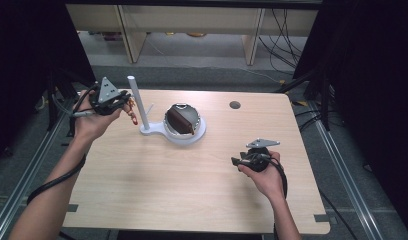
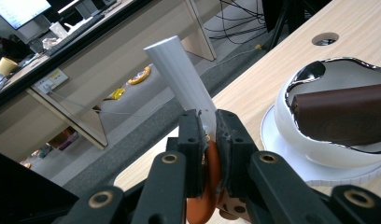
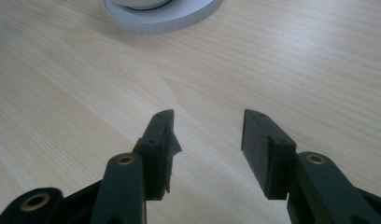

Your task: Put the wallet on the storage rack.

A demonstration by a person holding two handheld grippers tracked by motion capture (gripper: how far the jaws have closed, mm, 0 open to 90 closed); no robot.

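My left gripper [image 1: 126,103] hovers over the table's far left corner, shut on a small orange looped piece [image 1: 133,117] that hangs below its tips. In the left gripper view the jaws [image 2: 208,126] pinch the orange piece [image 2: 208,186] right in front of the white upright post [image 2: 181,74]. The post [image 1: 135,100] rises from a white stand [image 1: 199,134] that carries a shiny metal bowl [image 1: 188,111] with a dark brown block [image 1: 181,120] lying in it. My right gripper [image 1: 235,161] rests low over the table's right half, open, with nothing between its fingers [image 3: 207,126].
A round cable hole [image 1: 235,105] sits in the wooden tabletop [image 1: 182,185] behind the bowl. Black frames and cables flank the table on both sides. Desks and floor cables lie beyond the far edge.
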